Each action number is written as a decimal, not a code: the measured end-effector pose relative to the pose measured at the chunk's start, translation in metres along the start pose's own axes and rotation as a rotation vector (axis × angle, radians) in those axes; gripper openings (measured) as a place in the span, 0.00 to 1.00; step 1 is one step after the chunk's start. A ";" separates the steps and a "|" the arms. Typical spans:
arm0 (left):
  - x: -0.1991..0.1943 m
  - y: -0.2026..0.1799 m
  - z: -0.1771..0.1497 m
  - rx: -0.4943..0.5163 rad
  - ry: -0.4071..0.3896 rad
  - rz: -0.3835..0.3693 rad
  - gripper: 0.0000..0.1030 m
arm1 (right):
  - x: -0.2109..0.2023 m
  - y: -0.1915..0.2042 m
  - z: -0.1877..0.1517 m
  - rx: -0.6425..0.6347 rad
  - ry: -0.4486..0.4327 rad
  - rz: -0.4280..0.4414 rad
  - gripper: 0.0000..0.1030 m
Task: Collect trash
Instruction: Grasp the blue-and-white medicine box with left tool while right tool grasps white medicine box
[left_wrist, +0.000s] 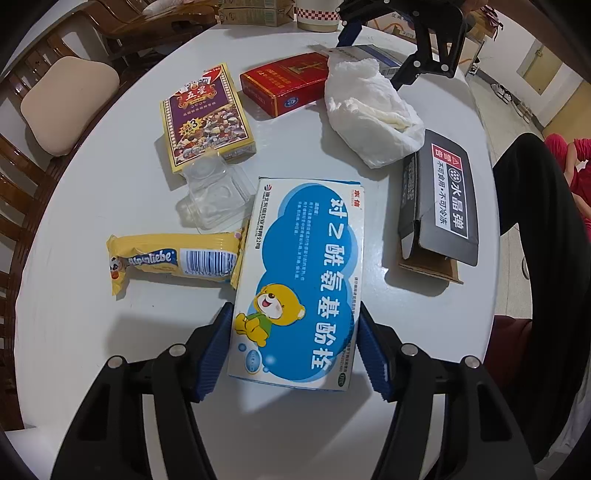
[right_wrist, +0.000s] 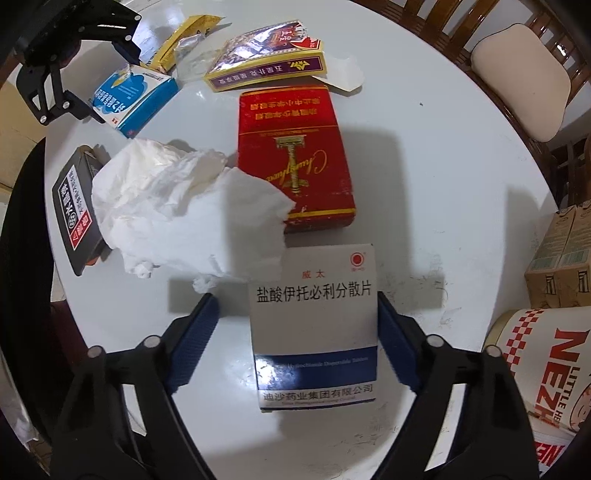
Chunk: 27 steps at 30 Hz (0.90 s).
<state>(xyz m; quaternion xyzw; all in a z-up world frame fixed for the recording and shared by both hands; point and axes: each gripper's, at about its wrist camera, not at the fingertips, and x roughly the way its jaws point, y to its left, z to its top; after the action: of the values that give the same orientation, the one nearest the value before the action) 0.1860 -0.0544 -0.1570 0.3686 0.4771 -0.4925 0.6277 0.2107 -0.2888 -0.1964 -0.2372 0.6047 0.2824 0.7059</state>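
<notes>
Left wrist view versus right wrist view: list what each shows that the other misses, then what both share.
Only the left wrist view: the cartoon bear on the blue box, and the floor beyond the table.
Only the right wrist view: the white medicine box face-up between the fingers of the right gripper, and a torn white flap by the purple box.
Both: blue box, purple box, red box, crumpled tissue, black box, table.

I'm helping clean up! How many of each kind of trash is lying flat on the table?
Boxes: 5 (blue bear box, white pill box, red box, purple box, black box)
Crumpled tissue: 1
Candy wrapper: 1
Clear plastic tray: 1
Total: 8
</notes>
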 end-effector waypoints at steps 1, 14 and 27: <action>0.000 0.000 0.001 -0.001 -0.001 0.001 0.60 | 0.000 0.001 0.000 -0.001 -0.001 0.002 0.73; 0.000 -0.004 -0.010 -0.028 -0.021 0.013 0.59 | -0.008 0.013 -0.002 -0.002 -0.023 -0.009 0.58; -0.016 -0.019 -0.018 -0.051 -0.020 0.035 0.59 | -0.041 0.017 -0.024 0.024 -0.073 -0.052 0.58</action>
<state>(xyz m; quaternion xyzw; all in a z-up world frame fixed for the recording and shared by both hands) 0.1625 -0.0375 -0.1459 0.3561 0.4766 -0.4727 0.6500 0.1774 -0.2972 -0.1599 -0.2337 0.5755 0.2652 0.7375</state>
